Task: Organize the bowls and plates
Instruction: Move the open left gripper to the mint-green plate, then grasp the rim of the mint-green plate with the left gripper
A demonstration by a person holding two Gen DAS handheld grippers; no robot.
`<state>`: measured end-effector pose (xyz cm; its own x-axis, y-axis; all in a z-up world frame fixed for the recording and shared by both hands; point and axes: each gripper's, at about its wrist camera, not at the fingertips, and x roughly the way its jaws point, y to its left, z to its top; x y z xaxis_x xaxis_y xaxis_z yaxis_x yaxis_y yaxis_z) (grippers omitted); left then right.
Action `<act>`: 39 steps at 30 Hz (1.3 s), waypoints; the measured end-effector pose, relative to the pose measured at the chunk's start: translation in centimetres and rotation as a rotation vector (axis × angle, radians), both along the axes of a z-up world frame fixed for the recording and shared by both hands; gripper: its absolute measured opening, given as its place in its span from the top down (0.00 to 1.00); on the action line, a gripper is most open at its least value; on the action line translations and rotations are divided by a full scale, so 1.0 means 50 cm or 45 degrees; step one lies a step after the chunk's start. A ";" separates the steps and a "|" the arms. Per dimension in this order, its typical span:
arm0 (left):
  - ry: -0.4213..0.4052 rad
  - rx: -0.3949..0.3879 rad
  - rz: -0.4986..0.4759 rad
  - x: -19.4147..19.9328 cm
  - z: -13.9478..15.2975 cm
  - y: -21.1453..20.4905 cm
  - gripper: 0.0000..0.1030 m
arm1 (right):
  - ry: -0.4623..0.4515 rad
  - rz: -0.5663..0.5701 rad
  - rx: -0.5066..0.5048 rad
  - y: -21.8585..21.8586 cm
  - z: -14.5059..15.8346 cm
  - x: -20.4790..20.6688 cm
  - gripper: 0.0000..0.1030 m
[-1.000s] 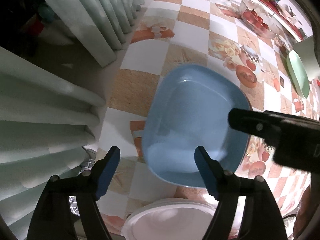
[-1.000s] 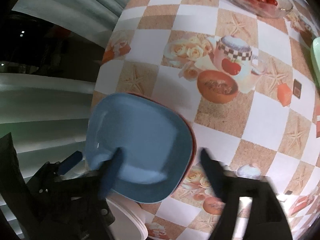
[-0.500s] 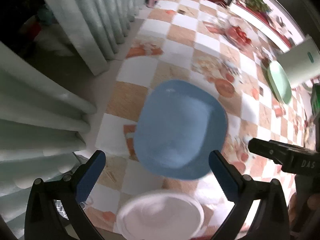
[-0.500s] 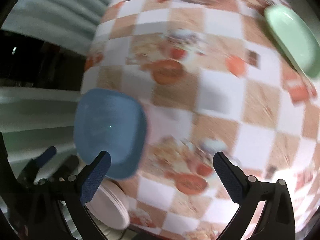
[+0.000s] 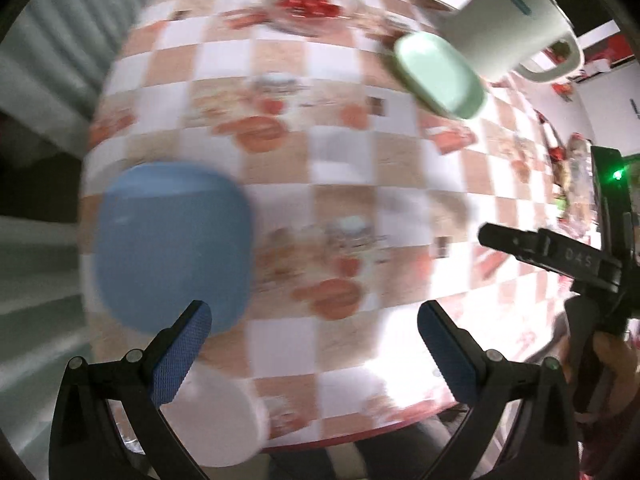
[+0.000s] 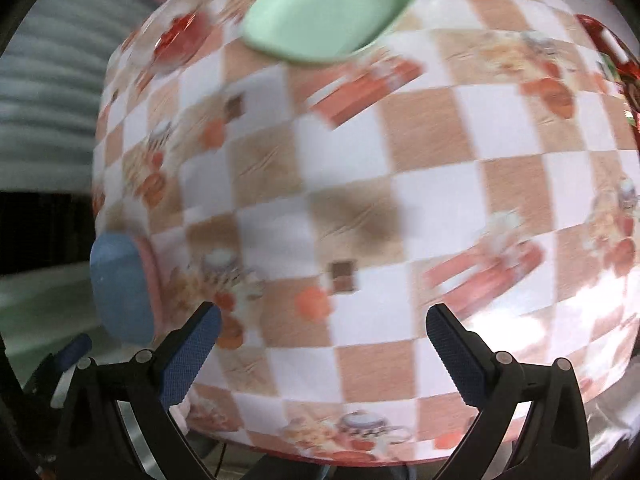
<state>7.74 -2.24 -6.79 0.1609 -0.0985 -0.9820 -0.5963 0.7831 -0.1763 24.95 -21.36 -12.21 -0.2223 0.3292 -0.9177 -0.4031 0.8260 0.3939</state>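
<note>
Jaws of both grippers now spread wide, empty, off the blue plate.

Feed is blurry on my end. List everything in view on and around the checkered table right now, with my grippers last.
square blue plate: one, blue, near left edge of the table, on top of something pinkish-red whose rim shows in the right wrist view.
round white plate: one, white, front left corner of the table, near the blue plate.
square mint-green plate: one, pale green, far side of the table, alone.
clear glass bowl of red fruit: one, clear with red contents, far end.
white jug: one, off-white, just behind the green plate.
checkered tablecloth: one, orange and white.
curtain: pale, left of the table.
left gripper: open, empty.
right gripper: open, empty.
</note>
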 end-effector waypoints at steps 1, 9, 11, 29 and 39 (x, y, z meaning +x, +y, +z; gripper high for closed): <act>-0.006 -0.021 -0.010 0.026 -0.003 -0.004 0.00 | -0.010 -0.016 0.000 -0.014 0.003 0.021 0.00; 0.010 -0.016 0.094 0.196 -0.039 0.013 0.00 | -0.086 -0.044 0.005 -0.005 -0.002 0.161 0.00; 0.015 -0.029 0.153 0.234 -0.054 0.028 0.00 | -0.111 -0.035 0.007 0.014 -0.009 0.196 0.00; 0.043 0.112 0.247 0.466 -0.173 0.102 0.21 | -0.282 -0.070 -0.025 0.127 -0.088 0.373 0.32; 0.032 0.135 0.151 0.518 -0.186 0.099 0.28 | -0.302 -0.050 0.017 0.147 -0.110 0.398 0.45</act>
<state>33.63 2.71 -16.09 0.1403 0.0238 -0.9898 -0.6891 0.7202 -0.0803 44.83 -14.03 -17.73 0.0125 0.3461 -0.9381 -0.4532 0.8383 0.3032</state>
